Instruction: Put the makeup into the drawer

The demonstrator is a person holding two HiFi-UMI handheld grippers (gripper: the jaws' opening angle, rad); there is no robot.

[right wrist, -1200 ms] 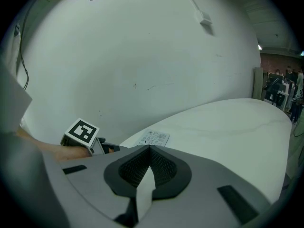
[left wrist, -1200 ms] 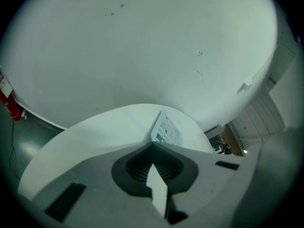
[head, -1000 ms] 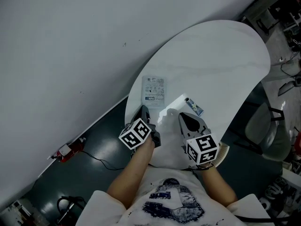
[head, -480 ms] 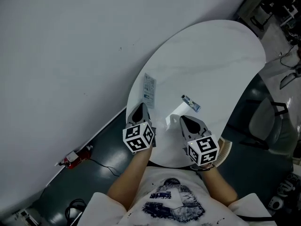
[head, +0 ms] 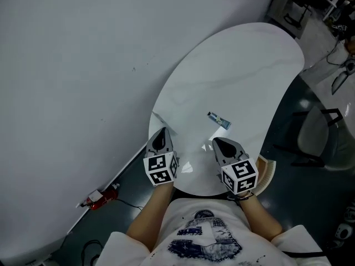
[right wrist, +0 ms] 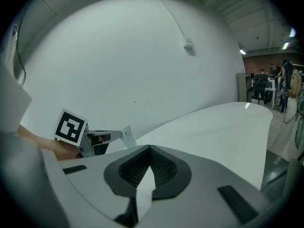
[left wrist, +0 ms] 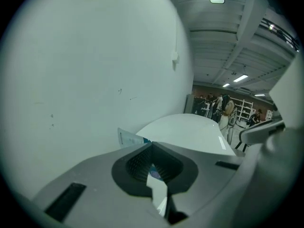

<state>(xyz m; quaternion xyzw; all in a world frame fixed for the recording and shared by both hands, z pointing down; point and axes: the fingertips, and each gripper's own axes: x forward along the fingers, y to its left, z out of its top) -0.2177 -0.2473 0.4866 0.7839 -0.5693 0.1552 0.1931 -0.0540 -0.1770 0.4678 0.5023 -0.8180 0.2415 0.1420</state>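
Both jaws clenched: left gripper (head: 161,131) pinches a printed sachet (left wrist: 128,137) edge-up at the table's (head: 249,65) near rim, seemingly bound for a drawer not in view. Right gripper (head: 218,141) is shut, apparently empty. A tube (head: 218,120) lies mid-table, well apart.

Small makeup tube (head: 218,120) lying flat, thin white sachet (left wrist: 129,137) on edge in left gripper (head: 161,131)
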